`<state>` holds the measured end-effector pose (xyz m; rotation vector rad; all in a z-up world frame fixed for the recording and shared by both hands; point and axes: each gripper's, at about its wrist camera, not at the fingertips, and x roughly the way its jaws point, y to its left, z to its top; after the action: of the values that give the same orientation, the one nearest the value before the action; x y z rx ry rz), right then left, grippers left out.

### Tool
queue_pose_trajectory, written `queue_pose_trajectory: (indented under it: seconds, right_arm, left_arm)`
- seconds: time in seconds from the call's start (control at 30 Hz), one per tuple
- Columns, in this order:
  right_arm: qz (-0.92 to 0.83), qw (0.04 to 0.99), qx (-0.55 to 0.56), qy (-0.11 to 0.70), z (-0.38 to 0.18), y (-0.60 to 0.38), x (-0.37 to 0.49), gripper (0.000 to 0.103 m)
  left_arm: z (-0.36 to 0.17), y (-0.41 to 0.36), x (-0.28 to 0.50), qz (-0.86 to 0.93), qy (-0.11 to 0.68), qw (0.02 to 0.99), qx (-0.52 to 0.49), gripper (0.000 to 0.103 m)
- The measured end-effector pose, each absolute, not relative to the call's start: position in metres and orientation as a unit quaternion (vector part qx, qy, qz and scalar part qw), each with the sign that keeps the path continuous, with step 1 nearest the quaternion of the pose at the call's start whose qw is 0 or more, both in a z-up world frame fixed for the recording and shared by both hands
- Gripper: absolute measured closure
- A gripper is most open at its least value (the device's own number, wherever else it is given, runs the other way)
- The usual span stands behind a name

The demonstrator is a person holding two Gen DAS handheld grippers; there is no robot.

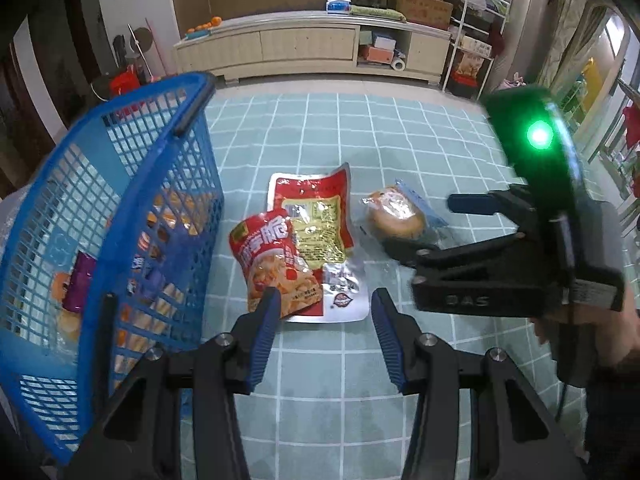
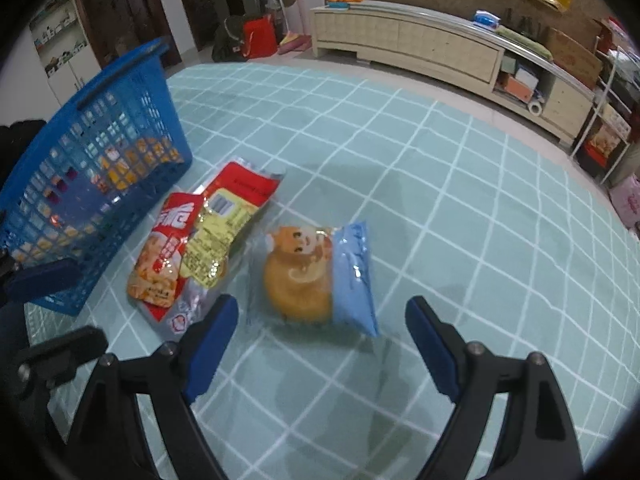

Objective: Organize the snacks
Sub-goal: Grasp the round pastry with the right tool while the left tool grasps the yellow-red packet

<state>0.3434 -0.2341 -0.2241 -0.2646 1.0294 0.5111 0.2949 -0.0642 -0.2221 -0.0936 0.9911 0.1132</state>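
A blue mesh basket stands at the left on the teal checked cloth, with several snack packs inside. Beside it lie a small red chips bag on top of a larger red and yellow pouch. To their right lies a wrapped bun with blue packaging. My left gripper is open, just short of the chips bag and pouch. My right gripper is open, its fingers on either side of the bun's near end.
The table's far edge runs in front of a long beige cabinet. A shelf rack stands at the right. Bare cloth stretches right of the bun.
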Motion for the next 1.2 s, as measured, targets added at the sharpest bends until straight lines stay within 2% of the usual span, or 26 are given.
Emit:
queue_pose_trajectory:
  seconds: [0.13, 0.17, 0.23, 0.67, 1.07, 1.1, 1.2]
  right_arm:
    - [0.252, 0.824, -0.123, 0.492, -0.229, -0.232, 0.346, 0.034]
    - [0.249, 0.828, -0.121, 0.488, -0.228, -0.233, 0.345, 0.035]
    - [0.245, 0.833, -0.118, 0.481, -0.225, -0.237, 0.343, 0.05]
    - [0.185, 0.854, -0.037, 0.484, -0.212, -0.295, 0.338, 0.053]
    - [0.17, 0.85, -0.01, 0.498, -0.223, -0.303, 0.334, 0.053]
    - [0.17, 0.85, -0.008, 0.499, -0.224, -0.304, 0.333, 0.053]
    - [0.17, 0.85, -0.003, 0.499, -0.224, -0.305, 0.334, 0.053]
  left_arm:
    - [-0.224, -0.065, 0.298, 0.053, 0.477, 0.876, -0.045, 0.058]
    - [-0.225, -0.065, 0.299, 0.052, 0.479, 0.875, -0.044, 0.058]
    - [-0.225, -0.066, 0.301, 0.052, 0.479, 0.875, -0.042, 0.058]
    - [-0.221, -0.081, 0.347, 0.013, 0.496, 0.868, -0.02, 0.057]
    - [-0.25, -0.072, 0.401, 0.028, 0.535, 0.844, -0.022, 0.058]
    - [-0.252, -0.07, 0.404, 0.026, 0.537, 0.843, -0.022, 0.058]
    - [-0.258, -0.071, 0.412, 0.017, 0.547, 0.837, -0.023, 0.068]
